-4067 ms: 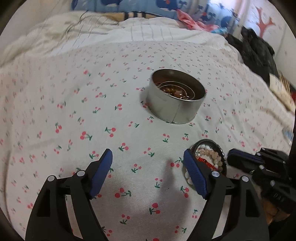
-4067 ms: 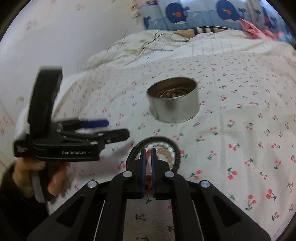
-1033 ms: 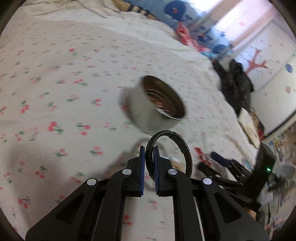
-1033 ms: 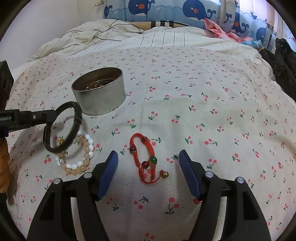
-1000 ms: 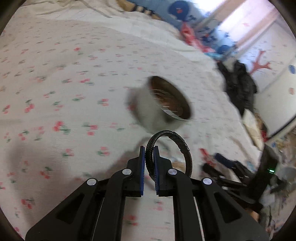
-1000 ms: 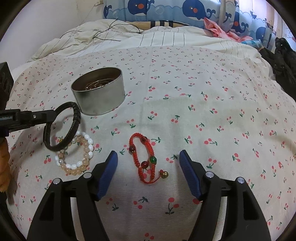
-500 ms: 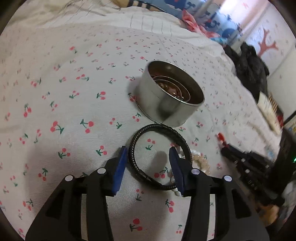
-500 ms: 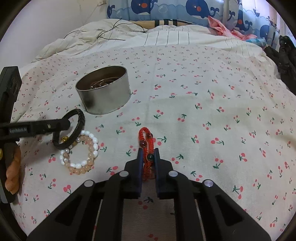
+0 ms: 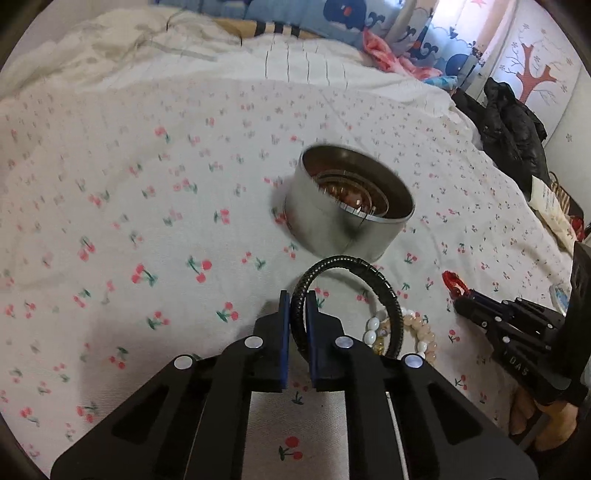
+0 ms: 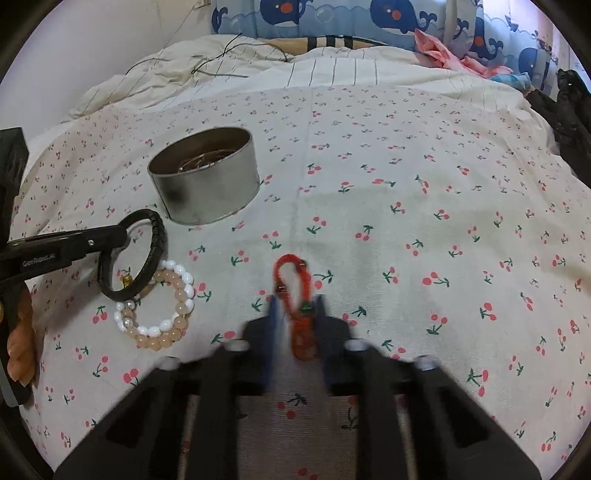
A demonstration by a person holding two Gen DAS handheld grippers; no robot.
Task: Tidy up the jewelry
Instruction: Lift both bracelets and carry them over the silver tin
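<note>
A round metal tin [image 9: 347,221] [image 10: 207,192] with jewelry inside stands on the cherry-print sheet. My left gripper [image 9: 297,295] [image 10: 118,234] has its jaws closing, and its pads press on the black braided bracelet [image 9: 384,288] [image 10: 157,236]. The bracelet stands tilted just in front of the tin, over a white and peach bead bracelet [image 9: 421,328] [image 10: 177,306] that lies on the sheet. My right gripper [image 10: 297,301] [image 9: 461,295] is shut on the red cord bracelet [image 10: 284,266] [image 9: 452,280], whose loop sticks out ahead of the blurred fingers.
A striped duvet [image 10: 332,70] and whale-print pillows [image 10: 369,18] lie at the far side of the bed. Black clothing [image 9: 513,125] is heaped at the right edge. A person's hand [image 10: 20,343] holds the left gripper at the left.
Half a second ago the left jaws stood open around the black bracelet lying on the sheet; now they grip it and it is raised. The right gripper went from open to shut on the red bracelet.
</note>
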